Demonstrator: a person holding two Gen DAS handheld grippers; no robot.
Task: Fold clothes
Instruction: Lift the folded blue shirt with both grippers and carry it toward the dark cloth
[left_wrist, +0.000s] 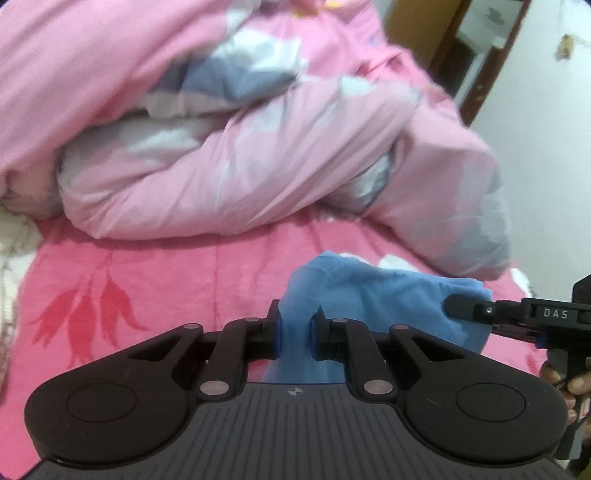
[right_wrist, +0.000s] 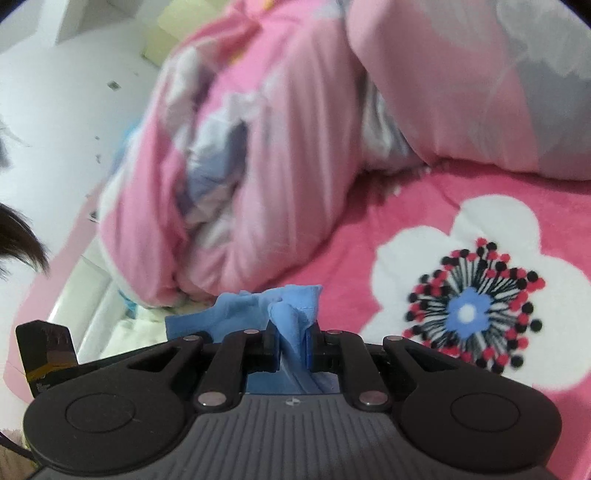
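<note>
Blue garment (left_wrist: 369, 295) sideways between both claws

The soft, crumpled cloth garment (left_wrist: 369, 295) is plain sky blue, without print. The puffy quilted duvet (left_wrist: 221, 147) is pale pink with large patches of white, grey and slate blue. The fleece bed cover (right_wrist: 406, 229) is hot pink; it bears darker red tulip-like leaves in the left wrist view, and a big white flower with a blue centre ringed by black and red dots in the right. Each claw (left_wrist: 296, 334) is black with blue pads.
</note>
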